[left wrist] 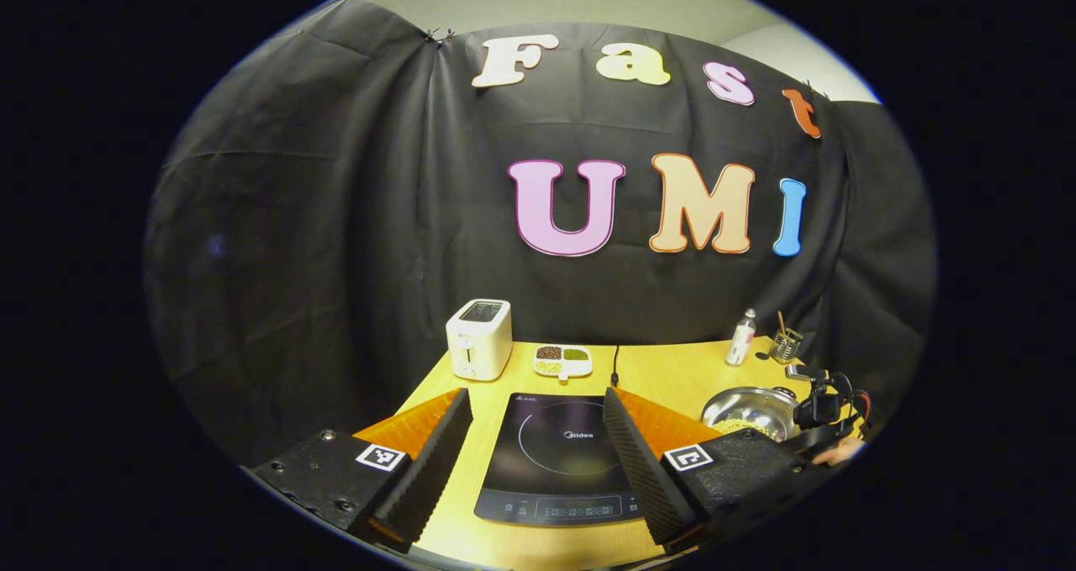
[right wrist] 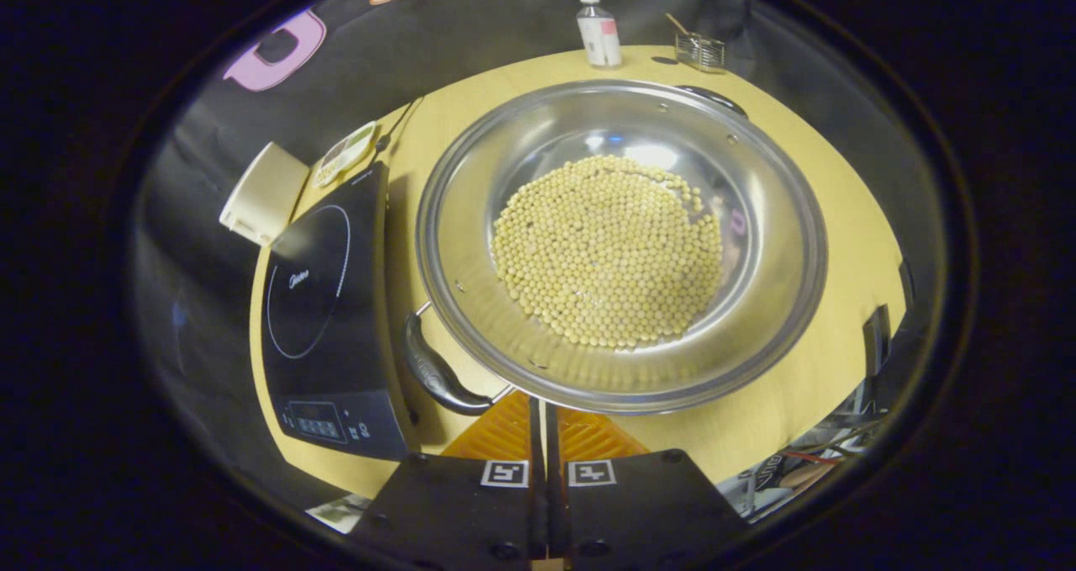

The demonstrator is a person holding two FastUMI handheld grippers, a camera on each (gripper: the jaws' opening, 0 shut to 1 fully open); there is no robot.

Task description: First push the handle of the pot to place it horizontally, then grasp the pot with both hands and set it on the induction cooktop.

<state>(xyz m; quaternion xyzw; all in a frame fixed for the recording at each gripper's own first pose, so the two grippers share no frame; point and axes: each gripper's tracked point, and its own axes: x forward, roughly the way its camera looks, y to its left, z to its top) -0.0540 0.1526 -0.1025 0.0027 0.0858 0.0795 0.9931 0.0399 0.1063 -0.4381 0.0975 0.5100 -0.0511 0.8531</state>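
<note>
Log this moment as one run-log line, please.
left gripper: open above cooktop | right gripper: shut by pot handle | pot: on table

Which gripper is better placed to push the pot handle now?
Right. The right gripper, fingers closed, sits by the pot rim beside its near handle; the left gripper hangs open over the induction cooktop.

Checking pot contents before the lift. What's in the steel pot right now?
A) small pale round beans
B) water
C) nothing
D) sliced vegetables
A: in the right gripper view the pot holds a layer of small pale round beans across its bottom, with bare shiny wall around them.
</note>
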